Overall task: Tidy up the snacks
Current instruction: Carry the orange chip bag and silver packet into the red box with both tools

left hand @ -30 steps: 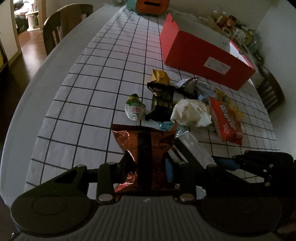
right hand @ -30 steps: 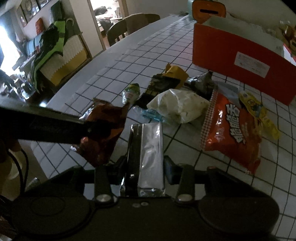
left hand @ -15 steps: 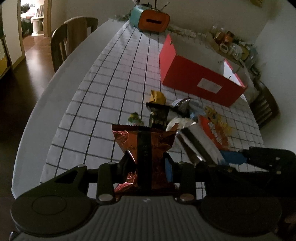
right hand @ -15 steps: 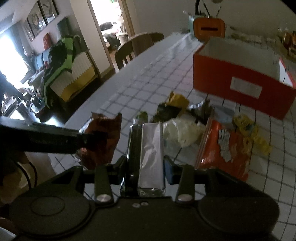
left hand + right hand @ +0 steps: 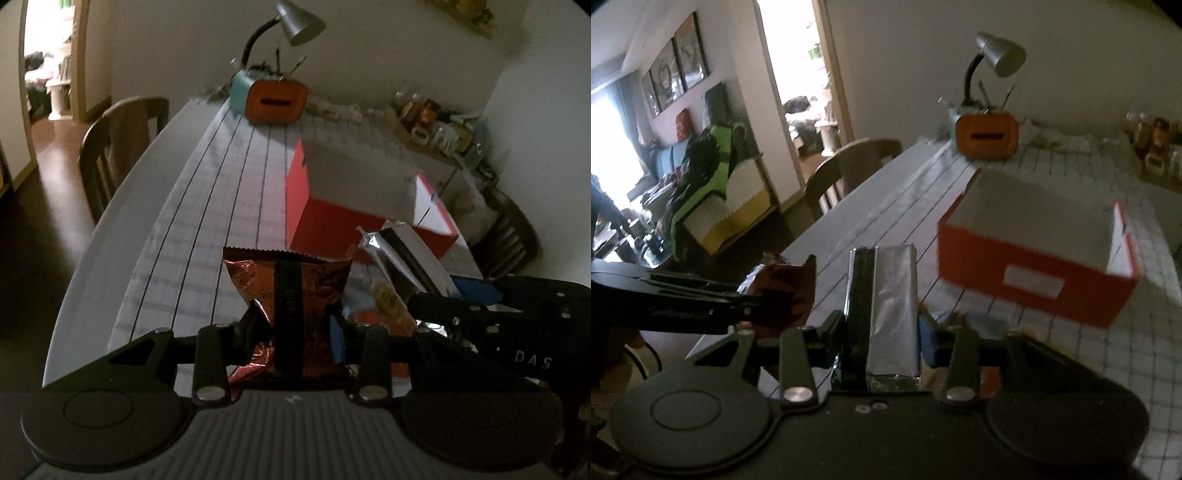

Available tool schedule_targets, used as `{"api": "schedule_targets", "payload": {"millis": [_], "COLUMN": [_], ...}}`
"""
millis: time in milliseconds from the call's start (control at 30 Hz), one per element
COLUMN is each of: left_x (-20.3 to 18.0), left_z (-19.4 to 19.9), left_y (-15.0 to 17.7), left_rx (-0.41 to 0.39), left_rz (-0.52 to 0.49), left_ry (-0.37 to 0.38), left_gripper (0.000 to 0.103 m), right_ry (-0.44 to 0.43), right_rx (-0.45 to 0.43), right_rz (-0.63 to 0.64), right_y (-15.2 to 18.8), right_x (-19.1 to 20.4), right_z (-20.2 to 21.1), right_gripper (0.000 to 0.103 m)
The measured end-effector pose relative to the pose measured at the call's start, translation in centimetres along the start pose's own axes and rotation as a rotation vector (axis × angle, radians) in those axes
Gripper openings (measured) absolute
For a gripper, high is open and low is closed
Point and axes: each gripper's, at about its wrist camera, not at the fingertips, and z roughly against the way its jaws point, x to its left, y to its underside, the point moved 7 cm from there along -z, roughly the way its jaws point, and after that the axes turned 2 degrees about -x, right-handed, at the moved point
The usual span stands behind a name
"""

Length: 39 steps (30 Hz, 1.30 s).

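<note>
My left gripper (image 5: 295, 325) is shut on a copper-brown foil snack bag (image 5: 288, 280), held up above the checked tablecloth (image 5: 207, 236). My right gripper (image 5: 882, 325) is shut on a silver foil packet (image 5: 892, 291); that silver packet (image 5: 406, 254) and the right gripper (image 5: 436, 306) also show at the right of the left wrist view. The brown bag (image 5: 783, 288) and the left gripper (image 5: 757, 301) appear at the left of the right wrist view. An open red box (image 5: 1034, 258) with a white inside stands on the table ahead; the red box (image 5: 332, 221) lies beyond both bags.
More snack bags (image 5: 384, 299) lie on the table under the grippers, mostly hidden. An orange and teal holder (image 5: 273, 98) with a desk lamp (image 5: 295, 22) stands at the far end. Wooden chairs (image 5: 114, 147) flank the table. Jars (image 5: 436, 125) crowd the back right.
Both grippers have risen from the table with their bags and tilted upward. The pile of snacks has dropped out of sight below, and the lamp and far wall have come into view.
</note>
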Motion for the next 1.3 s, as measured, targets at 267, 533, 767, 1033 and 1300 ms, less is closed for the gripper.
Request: {"api": "schedule_targets", "payload": {"millis": [267, 533, 767, 1033, 1300], "left_x": [-2.7, -5.5, -7.9, -9.6, -10.9], "left_z": [-1.8, -5.4, -9.9, -16.5, -23.2], "left_y": [-4.7, -8.1, -11.2, -14.0, -15.6], "left_rx": [-0.042, -0.033, -0.003, 0.069, 0.170], "left_rz": [-0.053, -0.107, -0.145, -0.161, -0.167], "left_ry": [0.021, 0.031, 0.028, -0.002, -0.042], "left_gripper": [0.037, 0.037, 0.037, 0.037, 0.037], "right_ry": [0.057, 0.121, 0.166, 0.211, 0.217], "right_rx": [-0.068, -0.084, -0.045, 0.034, 0.138], "right_rz": [-0.009, -0.002, -0.009, 0.005, 0.030], "right_y": [-3.5, -6.2, -7.8, -8.8, -8.6], "right_x": [-4.1, -8.7, -13.6, -19.0, -23.3], "right_z": [0.5, -0.6, -3.1, -7.3, -12.5], "right_gripper": [0.041, 0.041, 0.041, 0.041, 0.041]}}
